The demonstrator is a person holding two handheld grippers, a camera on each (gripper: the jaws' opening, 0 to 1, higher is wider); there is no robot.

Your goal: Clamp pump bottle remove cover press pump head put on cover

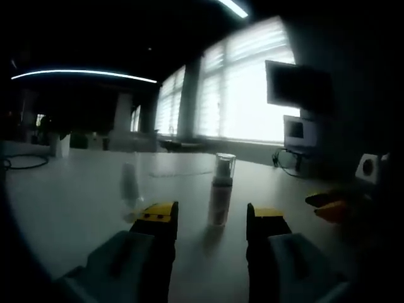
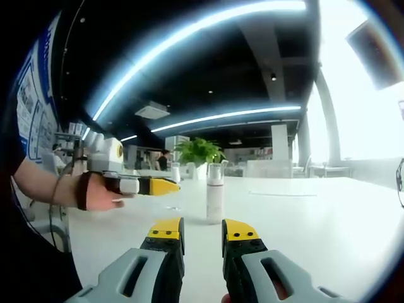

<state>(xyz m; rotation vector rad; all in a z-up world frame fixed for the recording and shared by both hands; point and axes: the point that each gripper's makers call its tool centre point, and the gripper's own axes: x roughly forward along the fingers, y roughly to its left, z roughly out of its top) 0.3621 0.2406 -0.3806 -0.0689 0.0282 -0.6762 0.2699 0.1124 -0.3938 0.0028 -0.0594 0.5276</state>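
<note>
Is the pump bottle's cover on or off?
On. The clear cover sits atop the upright pump bottle, standing ahead of both grippers.

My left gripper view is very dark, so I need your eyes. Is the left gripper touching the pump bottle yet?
Observer: No. In the right gripper view the left gripper hangs apart from the pump bottle, its yellow tip pointing toward it from the side.
Operator: And where is the right gripper?
Observer: The right gripper has its jaws a little apart and empty. The bottle stands upright beyond their tips on the white table.
Operator: Is anything behind the bottle?
Observer: A leafy green plant stands farther back. I cannot tell how far.
</note>
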